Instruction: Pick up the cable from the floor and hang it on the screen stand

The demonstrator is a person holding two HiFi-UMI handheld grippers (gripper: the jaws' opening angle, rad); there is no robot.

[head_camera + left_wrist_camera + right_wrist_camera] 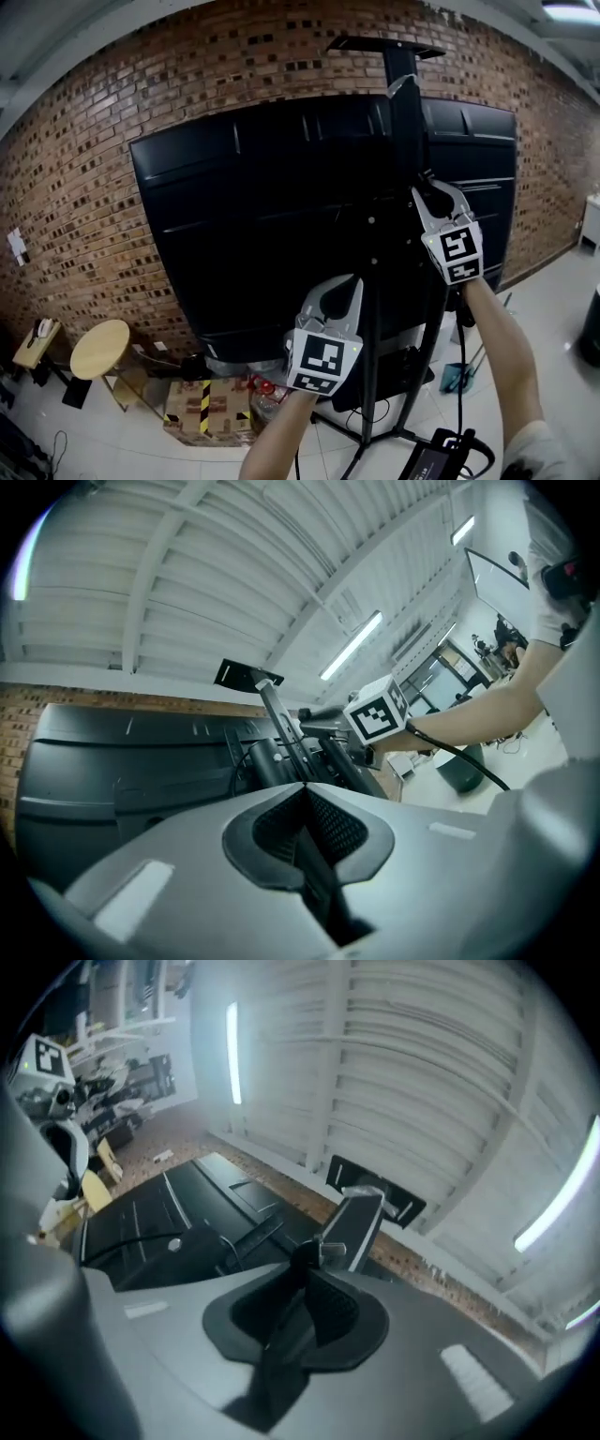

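Brick wall [84, 141] behind; the back of a large black screen [272, 216] fills the middle of the head view. At far left a round wooden stool [100, 349] stands on the pale floor [56, 422]. Just right of it is a cardboard box [202, 408] with yellow-and-black striped tape.

Left tongs [349, 283]: raised in front of the lower part of the screen, beside the lower pole. In the left gripper view the jaws meet at the tips. Nothing shows between them, though the dark slot further back is hard to read.

Screen stand [405, 122]: a black upright post behind the screen, with a flat plate at its top.

Right tongs [424, 180]: raised higher than the left, close against the post. The right gripper view shows the jaws part closed and clamped on the cable [459, 755]. A short length with a metal-tipped plug [336, 1251] sticks out past the fingertips, just beside the post.

Cable: black, gripped near its plug end, up at the stand and clear of the floor there. From the tongs it trails back and down along the person's right forearm [502, 347]. Its lower run cannot be followed.
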